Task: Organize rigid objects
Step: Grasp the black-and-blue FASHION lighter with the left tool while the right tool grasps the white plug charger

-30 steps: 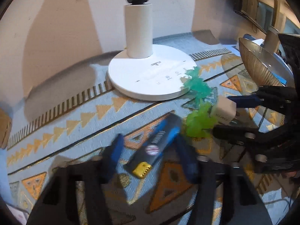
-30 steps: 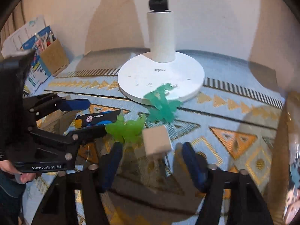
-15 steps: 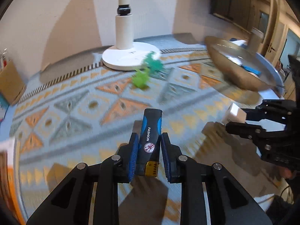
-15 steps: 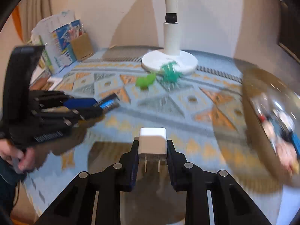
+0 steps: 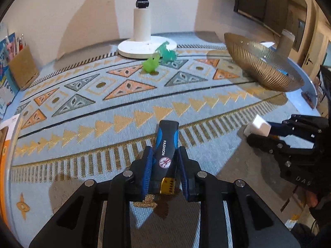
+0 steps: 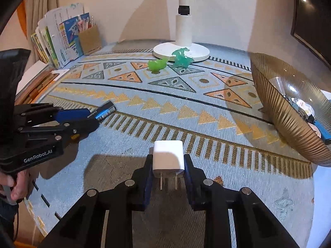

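A: Left wrist view?
B: The left gripper (image 5: 165,165), a second ago open around the black-and-blue clipper (image 5: 166,144), now clamps it, lifted off the desk (image 5: 82,136).
A: Right wrist view?
B: The right gripper (image 6: 168,172) grasps the white charger (image 6: 168,157), pulled back; likely bowl (image 6: 289,122) next.

The blue lighter (image 5: 165,153) reads "FASHION"; the left gripper (image 6: 91,117) apparently reads "GenRobot.AI".

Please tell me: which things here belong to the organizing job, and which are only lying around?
Job: blue-black clipper held in left gripper; white charger held in right gripper; green figures; ribbed bowl.
Lying about: lamp base, booklets, cardboard holder.
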A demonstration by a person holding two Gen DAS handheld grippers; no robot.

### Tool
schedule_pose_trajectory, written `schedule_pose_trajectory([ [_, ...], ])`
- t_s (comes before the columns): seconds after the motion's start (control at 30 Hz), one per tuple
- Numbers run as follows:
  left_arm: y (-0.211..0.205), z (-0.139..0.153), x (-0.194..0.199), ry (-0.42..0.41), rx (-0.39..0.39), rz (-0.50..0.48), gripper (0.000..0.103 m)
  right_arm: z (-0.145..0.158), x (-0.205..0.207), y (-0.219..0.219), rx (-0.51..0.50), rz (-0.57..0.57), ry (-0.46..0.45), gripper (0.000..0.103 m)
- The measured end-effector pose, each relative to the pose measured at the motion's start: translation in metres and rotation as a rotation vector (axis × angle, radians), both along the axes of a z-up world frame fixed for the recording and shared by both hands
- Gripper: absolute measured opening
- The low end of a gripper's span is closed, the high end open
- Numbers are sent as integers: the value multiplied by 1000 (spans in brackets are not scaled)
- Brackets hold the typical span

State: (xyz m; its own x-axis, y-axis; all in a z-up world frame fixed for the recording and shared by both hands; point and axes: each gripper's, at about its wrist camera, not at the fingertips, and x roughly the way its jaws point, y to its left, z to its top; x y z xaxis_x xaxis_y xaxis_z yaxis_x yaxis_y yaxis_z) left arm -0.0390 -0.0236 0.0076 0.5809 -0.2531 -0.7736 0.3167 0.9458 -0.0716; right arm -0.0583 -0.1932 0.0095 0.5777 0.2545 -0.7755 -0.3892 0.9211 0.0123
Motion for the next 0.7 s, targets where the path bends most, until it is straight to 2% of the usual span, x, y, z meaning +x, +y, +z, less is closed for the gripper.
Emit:
schedule_pose_trajectory([
  [0.1,0,0,-1,-4,-3,1,22,0,0,-1,8,3,2,26],
  [0.23,-5,-1,-3,-14,30,0,22,1,0,-1,13,-2,0,26],
  [0.7,-5,-1,-3,-13,29,0,22,2,-3,-3,22,-2,-9,26],
])
